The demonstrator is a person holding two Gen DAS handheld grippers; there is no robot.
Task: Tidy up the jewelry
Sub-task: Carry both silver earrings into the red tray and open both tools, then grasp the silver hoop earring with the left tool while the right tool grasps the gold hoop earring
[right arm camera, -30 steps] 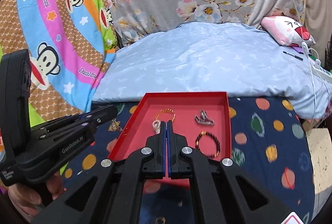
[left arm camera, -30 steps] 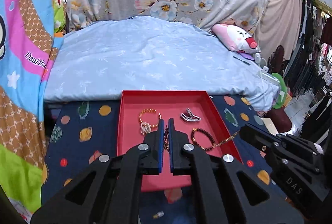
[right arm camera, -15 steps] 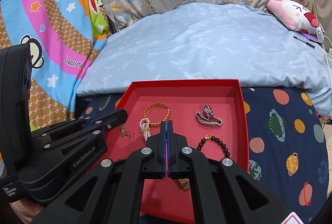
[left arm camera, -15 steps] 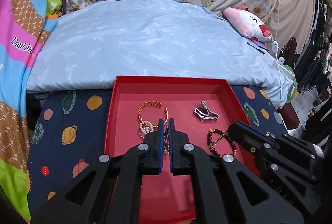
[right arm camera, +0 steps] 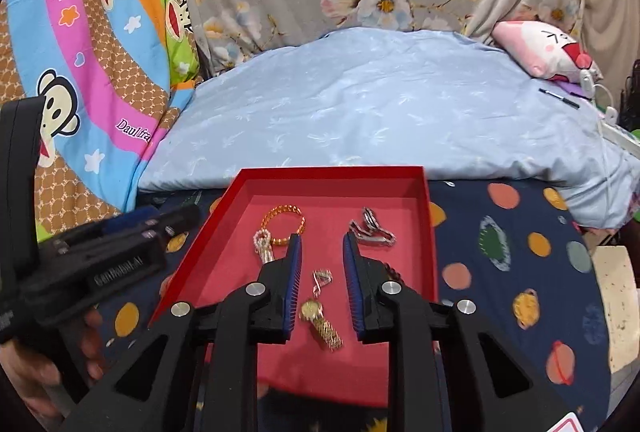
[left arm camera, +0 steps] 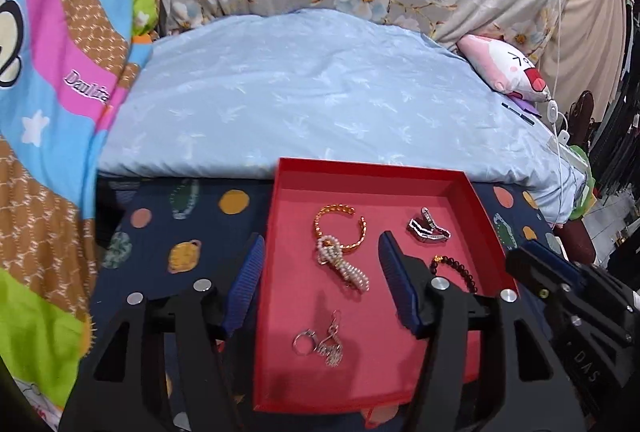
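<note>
A red tray (left arm camera: 480, 207) (right arm camera: 332, 173) lies on the dark planet-print cloth. In it are a gold bangle (left arm camera: 340, 228) (right arm camera: 284, 222), a pearl piece (left arm camera: 344, 266) (right arm camera: 262, 246), a silver bracelet (left arm camera: 428, 230) (right arm camera: 372, 230), a dark bead bracelet (left arm camera: 456, 270), small earrings (left arm camera: 322, 342) (right arm camera: 322, 278) and a gold watch (right arm camera: 322, 320). My left gripper (left arm camera: 322, 250) is open above the tray's left part, empty. My right gripper (right arm camera: 320, 240) is open above the watch and earrings, empty. Each gripper shows in the other's view, the right one (left arm camera: 560, 296) and the left one (right arm camera: 104, 252).
A light blue quilt (left arm camera: 320, 95) lies on the bed behind the tray. A pink plush pillow (left arm camera: 504, 71) sits at the back right. Colourful monkey-print fabric (right arm camera: 80, 51) hangs at the left. Floral fabric covers the back.
Both grippers went from shut to open. The earrings now lie in the tray below the left gripper and the gold watch lies below the right gripper.
</note>
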